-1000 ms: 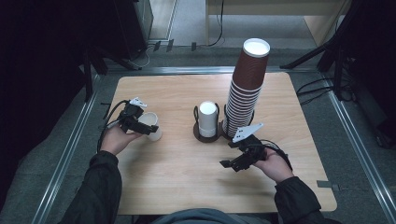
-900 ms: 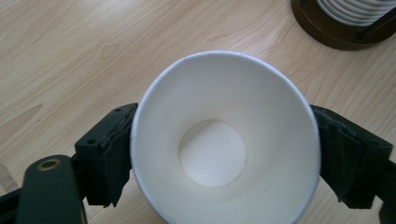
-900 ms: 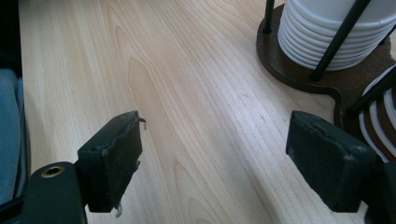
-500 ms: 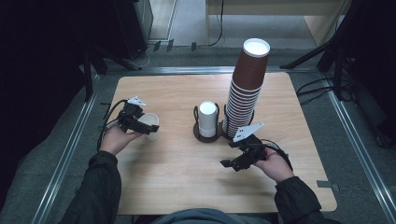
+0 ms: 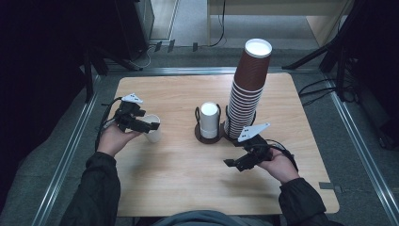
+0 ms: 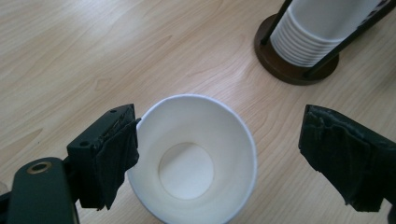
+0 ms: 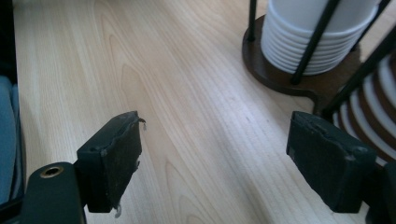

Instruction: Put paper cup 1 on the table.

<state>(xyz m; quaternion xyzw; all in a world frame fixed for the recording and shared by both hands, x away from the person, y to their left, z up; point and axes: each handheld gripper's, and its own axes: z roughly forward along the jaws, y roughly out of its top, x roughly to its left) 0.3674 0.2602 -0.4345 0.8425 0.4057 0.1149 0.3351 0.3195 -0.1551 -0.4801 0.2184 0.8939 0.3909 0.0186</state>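
A white paper cup (image 5: pixel 153 132) stands upright, mouth up, on the wooden table (image 5: pixel 179 179) at the left. My left gripper (image 5: pixel 151 125) sits over it, open. In the left gripper view the cup (image 6: pixel 194 163) is between the jaws of the left gripper (image 6: pixel 223 135). One pad (image 6: pixel 114 158) rests against the rim and the other pad (image 6: pixel 345 158) stands well apart. Its jaws have just been opening. My right gripper (image 5: pixel 234 164) hovers open near the table's front right. The right gripper (image 7: pixel 215 154) has bare wood between its jaws.
A short stack of white cups (image 5: pixel 209 117) sits in a dark wire holder (image 5: pixel 207 139) at mid-table. Beside it to the right rises a tall stack of brown cups (image 5: pixel 248 84). Metal rails and cables lie on the floor around the table.
The left gripper's jaws have widened off the cup and the hand has lifted slightly. The right hand has kept still.
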